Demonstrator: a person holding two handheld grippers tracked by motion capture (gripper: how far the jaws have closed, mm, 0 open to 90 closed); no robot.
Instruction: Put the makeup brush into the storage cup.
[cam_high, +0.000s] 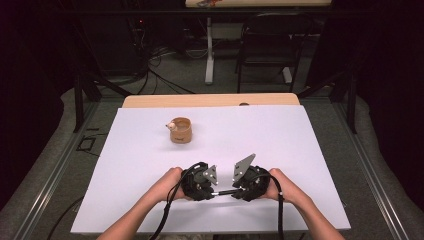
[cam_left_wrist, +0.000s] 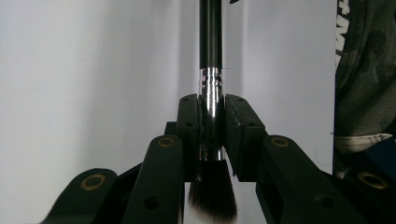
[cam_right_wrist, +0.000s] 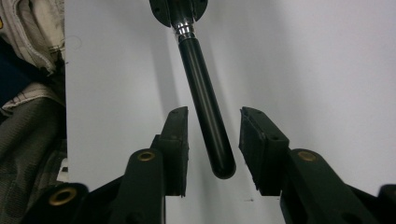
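A makeup brush (cam_left_wrist: 211, 88) with a black handle, a silver ferrule and dark bristles is held level between the two hands, low over the white sheet (cam_high: 280, 135). My left gripper (cam_left_wrist: 211, 107) is shut on the ferrule, with the bristles pointing back toward its camera. In the right gripper view the handle's rounded end (cam_right_wrist: 208, 121) lies between the pads of my right gripper (cam_right_wrist: 214, 116), with a gap on each side, so that gripper is open. In the high view the left gripper (cam_high: 214, 192) and the right gripper (cam_high: 236, 192) face each other near the front edge, with the brush (cam_high: 225, 192) spanning between them.
A small wooden cup (cam_high: 180, 131) with a pale round thing at its rim stands on the sheet, back left of the hands. The wooden table edge (cam_high: 210, 101) shows behind the sheet. A chair (cam_high: 270, 45) and a desk leg stand on the floor beyond.
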